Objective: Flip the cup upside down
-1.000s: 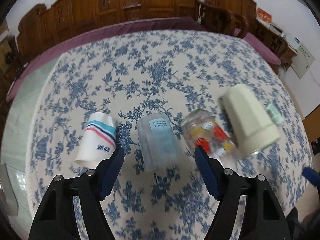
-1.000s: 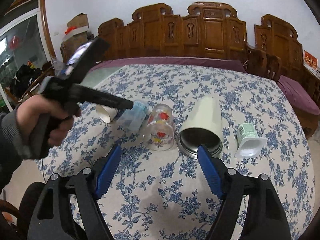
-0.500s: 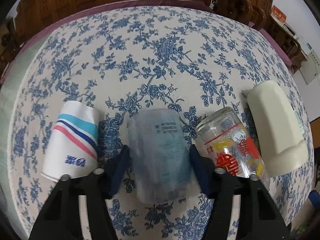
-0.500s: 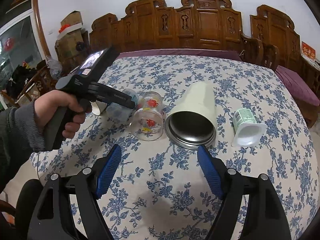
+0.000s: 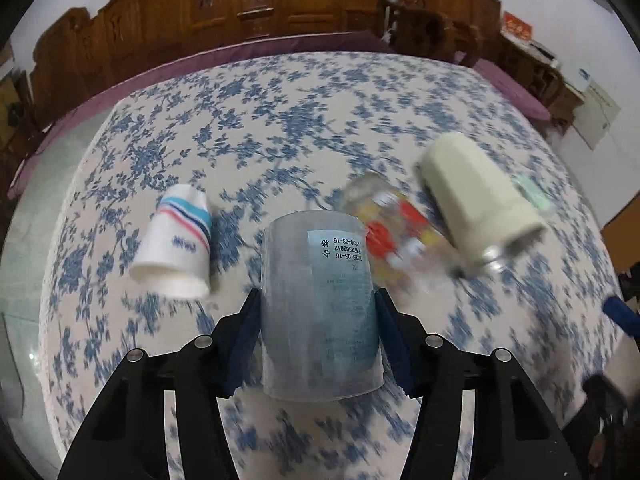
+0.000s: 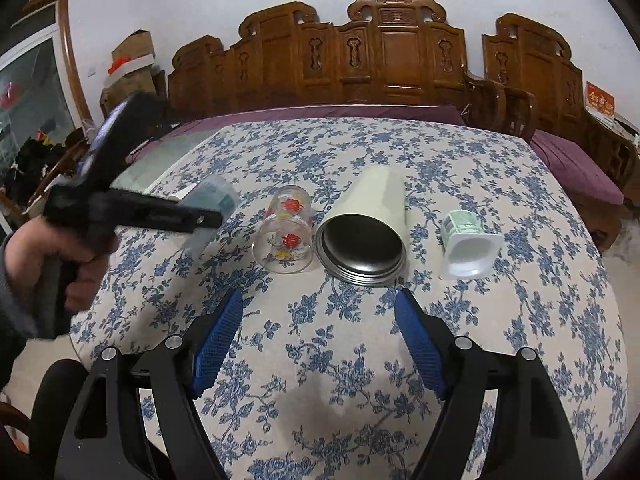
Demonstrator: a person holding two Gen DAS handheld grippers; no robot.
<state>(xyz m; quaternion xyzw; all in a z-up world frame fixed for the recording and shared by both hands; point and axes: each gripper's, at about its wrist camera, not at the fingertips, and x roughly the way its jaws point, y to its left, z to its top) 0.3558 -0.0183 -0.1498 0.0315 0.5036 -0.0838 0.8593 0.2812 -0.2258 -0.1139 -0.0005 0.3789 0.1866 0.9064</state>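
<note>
My left gripper [image 5: 318, 312] is shut on a frosted translucent plastic cup [image 5: 320, 300] with a blue label and holds it above the floral tablecloth [image 5: 280, 120], base pointing away from the camera. In the right wrist view the same cup [image 6: 210, 204] sits in the left gripper [image 6: 200, 216] at the left, lifted off the table. My right gripper [image 6: 318, 344] is open and empty, over the table's near edge, in front of the lying cups.
Lying on their sides in a row are a striped paper cup [image 5: 176, 240], a clear glass with red flowers [image 6: 286, 236], a cream tumbler with a metal inside [image 6: 364, 228] and a small white yogurt cup [image 6: 466, 240]. Carved wooden chairs [image 6: 380, 52] stand behind the table.
My left gripper has closed on the frosted cup and lifted it off the table. The right gripper has drawn back a little and stays open.
</note>
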